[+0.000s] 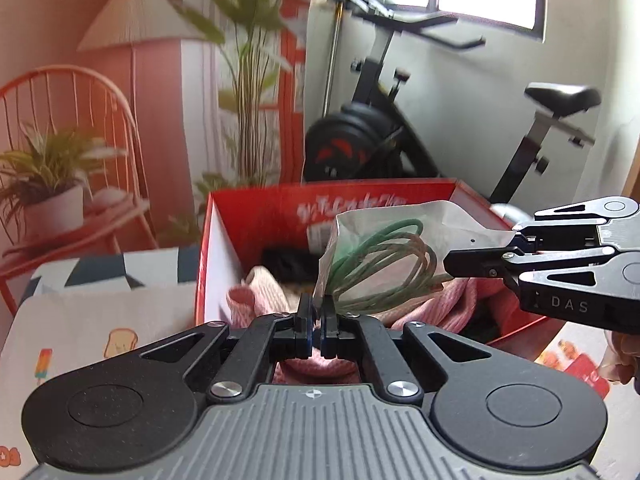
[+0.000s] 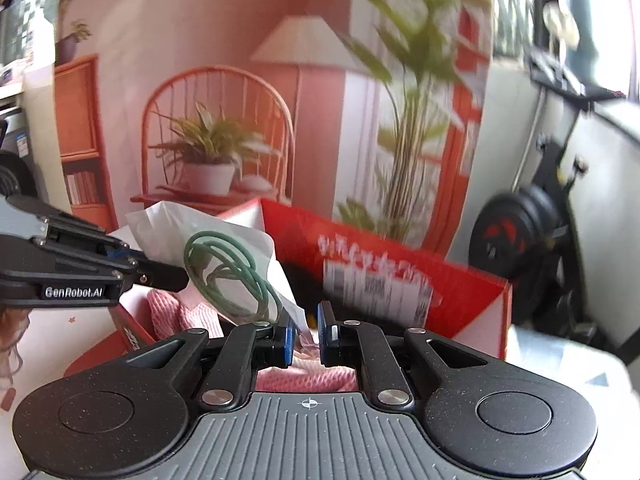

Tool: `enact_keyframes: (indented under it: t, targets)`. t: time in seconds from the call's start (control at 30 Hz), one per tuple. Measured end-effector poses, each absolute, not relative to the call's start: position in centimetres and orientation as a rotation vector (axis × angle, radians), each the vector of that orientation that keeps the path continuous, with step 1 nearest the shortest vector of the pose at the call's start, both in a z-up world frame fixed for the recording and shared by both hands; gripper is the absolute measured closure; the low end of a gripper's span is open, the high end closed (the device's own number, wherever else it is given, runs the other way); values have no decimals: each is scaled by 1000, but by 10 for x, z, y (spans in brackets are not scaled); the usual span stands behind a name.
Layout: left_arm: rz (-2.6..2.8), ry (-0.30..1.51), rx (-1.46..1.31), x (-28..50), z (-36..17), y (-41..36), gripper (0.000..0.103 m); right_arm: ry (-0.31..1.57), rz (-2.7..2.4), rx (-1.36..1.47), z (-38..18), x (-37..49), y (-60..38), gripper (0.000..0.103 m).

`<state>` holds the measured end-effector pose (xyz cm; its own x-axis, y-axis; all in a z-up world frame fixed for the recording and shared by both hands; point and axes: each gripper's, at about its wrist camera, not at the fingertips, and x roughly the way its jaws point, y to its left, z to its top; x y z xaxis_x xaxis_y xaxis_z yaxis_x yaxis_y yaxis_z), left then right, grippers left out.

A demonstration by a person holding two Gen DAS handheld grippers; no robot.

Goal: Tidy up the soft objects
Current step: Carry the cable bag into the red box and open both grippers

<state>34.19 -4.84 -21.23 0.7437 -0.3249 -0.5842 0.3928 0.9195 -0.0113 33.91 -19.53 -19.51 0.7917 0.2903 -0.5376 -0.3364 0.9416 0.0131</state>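
A clear plastic bag with a coiled green cable inside hangs over an open red box. My left gripper is shut on the bag's lower corner. My right gripper comes in from the right and its tips meet the bag's other corner. In the right wrist view the bag hangs between both tools; the right gripper stands slightly apart with the bag's corner between its pads, and the left gripper pinches the far corner. Pink knit cloth and a dark item lie in the box.
The red box stands on a table with a cartoon-print cover. An exercise bike is behind on the right. A printed backdrop with a chair, lamp and plants fills the left background.
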Motion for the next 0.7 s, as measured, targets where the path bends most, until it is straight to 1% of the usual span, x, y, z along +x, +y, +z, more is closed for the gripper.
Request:
enact_keyframes:
  t: [0.13,0.23,0.27,0.3,0.33,0.37,0.4,0.47,0.53,0.6,0.63,0.7]
  targets:
    - [-393,656,132,354,-222,-51,98,617,312,-29,-212,349,-200,91]
    - [-394,662,133,359,-223,-52,95,637,267,16,-218,355,-205,87]
    - [-391,658,134,360,-222,-53,92,640,247,19,-218,356,-206,84]
    - [-386,655,138,360,-221,-53,89,636,224,13,-218,356,-205,78]
    - [-382,651,145,358,-219,-54,87,626,197,1,-217,354,-204,76]
    - [-380,644,150,357,-216,-55,76,612,180,-7,-216,352,-204,73]
    - [-379,634,150,356,-214,-54,61,603,161,-10,-215,350,-205,64]
    - [-371,606,143,348,-207,-52,50,572,139,-7,-210,343,-207,53]
    - [-364,594,134,340,-200,-48,48,541,138,4,-205,334,-209,50]
    - [-364,589,124,330,-193,-42,38,522,138,9,-200,322,-210,40]
    - [-365,581,120,325,-190,-39,35,509,140,13,-198,316,-211,38]
    - [-368,565,111,313,-185,-31,21,487,151,16,-193,302,-212,31]
